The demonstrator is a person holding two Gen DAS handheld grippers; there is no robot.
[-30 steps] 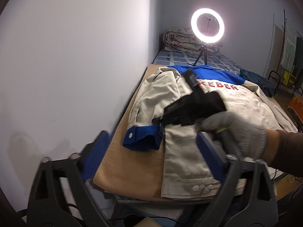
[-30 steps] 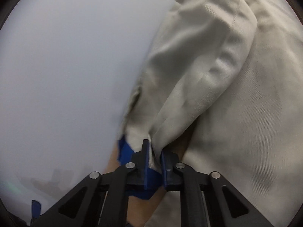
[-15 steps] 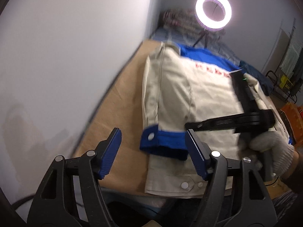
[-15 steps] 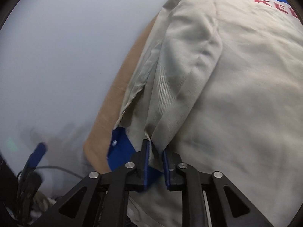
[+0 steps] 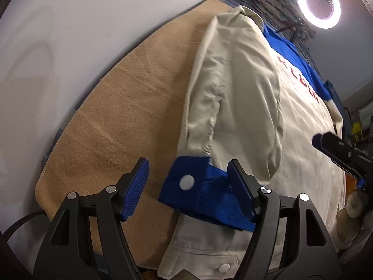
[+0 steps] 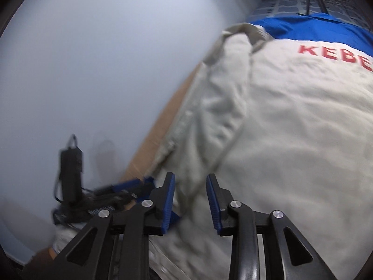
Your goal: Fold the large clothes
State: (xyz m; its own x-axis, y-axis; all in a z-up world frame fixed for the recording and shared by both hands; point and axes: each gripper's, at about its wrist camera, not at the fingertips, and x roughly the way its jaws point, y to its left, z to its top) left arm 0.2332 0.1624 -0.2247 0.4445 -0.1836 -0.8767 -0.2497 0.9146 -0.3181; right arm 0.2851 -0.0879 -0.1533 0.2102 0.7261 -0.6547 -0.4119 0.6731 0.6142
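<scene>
Jacket (image 5: pixel 268 121) lies flat; beige sleeve (image 5: pixel 233 98) folded across; blue cuff (image 5: pixel 205 191).

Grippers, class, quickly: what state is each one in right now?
Left gripper: open, holding nothing, jaws either side of the blue cuff.
Right gripper: open, holding nothing, above the jacket sleeve.

Left gripper (image 5: pixel 188 184) at lower centre of its frame, fingers (image 5: pixel 136 187) spread wide. Right gripper (image 6: pixel 190 204) at lower centre, fingers (image 6: pixel 169 203) parted, nothing clamped. Gloved right hand (image 5: pixel 356 207) at right edge of left view.
</scene>
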